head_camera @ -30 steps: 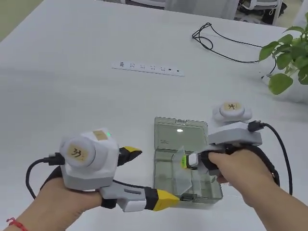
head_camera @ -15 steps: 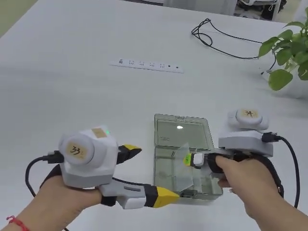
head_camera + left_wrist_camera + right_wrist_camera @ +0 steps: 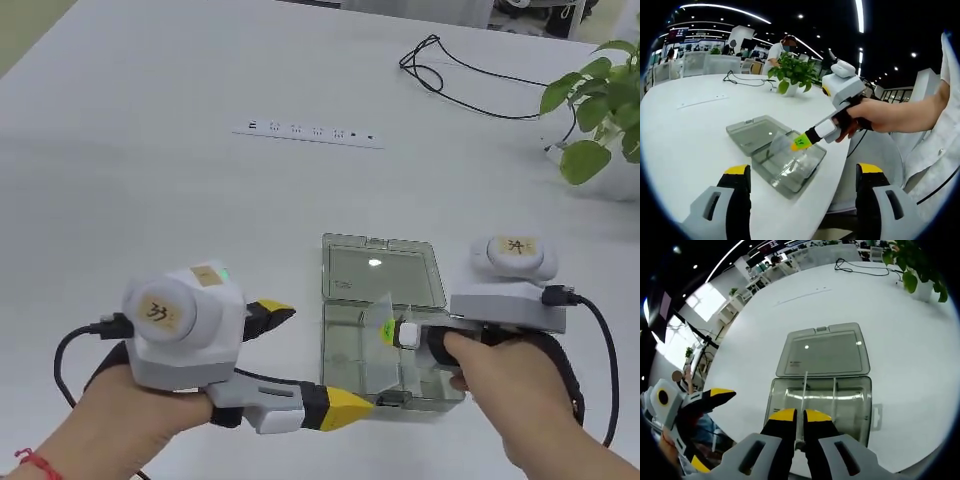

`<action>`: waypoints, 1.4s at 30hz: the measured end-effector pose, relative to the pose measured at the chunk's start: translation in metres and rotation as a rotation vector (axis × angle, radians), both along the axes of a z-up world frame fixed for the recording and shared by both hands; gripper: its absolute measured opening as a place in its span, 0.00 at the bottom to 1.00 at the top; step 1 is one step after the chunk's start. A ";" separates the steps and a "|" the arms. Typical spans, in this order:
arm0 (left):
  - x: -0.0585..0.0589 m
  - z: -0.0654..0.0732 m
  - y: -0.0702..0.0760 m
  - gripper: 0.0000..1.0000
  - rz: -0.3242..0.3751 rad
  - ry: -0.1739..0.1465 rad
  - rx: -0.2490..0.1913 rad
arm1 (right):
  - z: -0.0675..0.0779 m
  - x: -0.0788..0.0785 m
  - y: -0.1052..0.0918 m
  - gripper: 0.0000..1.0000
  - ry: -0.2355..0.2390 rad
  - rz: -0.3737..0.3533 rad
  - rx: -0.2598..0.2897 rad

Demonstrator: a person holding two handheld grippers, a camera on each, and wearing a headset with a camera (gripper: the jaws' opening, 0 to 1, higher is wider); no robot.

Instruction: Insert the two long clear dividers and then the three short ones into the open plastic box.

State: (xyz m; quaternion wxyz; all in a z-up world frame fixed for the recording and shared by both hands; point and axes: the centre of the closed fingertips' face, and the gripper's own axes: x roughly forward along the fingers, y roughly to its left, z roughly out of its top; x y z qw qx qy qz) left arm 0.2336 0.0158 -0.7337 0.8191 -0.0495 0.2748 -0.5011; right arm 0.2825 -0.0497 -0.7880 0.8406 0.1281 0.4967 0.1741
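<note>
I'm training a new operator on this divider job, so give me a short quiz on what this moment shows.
1. True or false: the left gripper is shut.
2. What does the right gripper hold? A) a clear divider B) a power strip C) a cable
3. Fill the gap: the lid of the box is ____.
Key: 1 false; 2 A; 3 open.
</note>
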 end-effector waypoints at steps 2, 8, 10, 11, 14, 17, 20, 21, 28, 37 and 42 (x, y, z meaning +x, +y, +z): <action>0.000 0.000 0.000 0.88 0.000 -0.001 0.001 | 0.000 0.000 0.000 0.06 -0.002 0.000 -0.004; 0.000 0.000 0.001 0.88 0.002 -0.001 -0.002 | -0.002 0.001 0.002 0.06 -0.013 0.014 -0.024; -0.001 0.000 0.001 0.88 0.002 0.000 0.000 | -0.004 0.000 0.003 0.06 -0.015 0.023 -0.032; -0.001 0.000 0.001 0.88 0.002 -0.001 0.000 | -0.004 0.000 0.003 0.06 -0.016 0.026 -0.035; -0.001 0.001 0.001 0.88 0.005 -0.001 -0.003 | -0.004 -0.001 0.003 0.06 -0.016 0.032 -0.040; -0.001 0.000 0.002 0.88 0.006 0.000 0.001 | -0.004 -0.001 0.003 0.06 -0.024 0.041 -0.052; -0.001 0.001 0.002 0.88 0.007 0.000 -0.002 | -0.002 0.001 0.003 0.06 -0.030 0.052 -0.062; -0.001 0.001 0.002 0.88 0.006 -0.001 -0.002 | -0.002 0.001 0.003 0.06 -0.029 0.053 -0.064; -0.002 0.001 0.001 0.88 0.006 -0.003 -0.003 | -0.002 0.001 0.004 0.06 -0.056 0.104 -0.126; -0.002 0.000 0.003 0.88 0.009 -0.002 -0.001 | -0.004 0.001 0.012 0.06 -0.090 0.186 -0.204; -0.002 -0.001 0.003 0.89 0.007 -0.006 0.005 | -0.006 0.002 0.012 0.07 -0.072 0.178 -0.171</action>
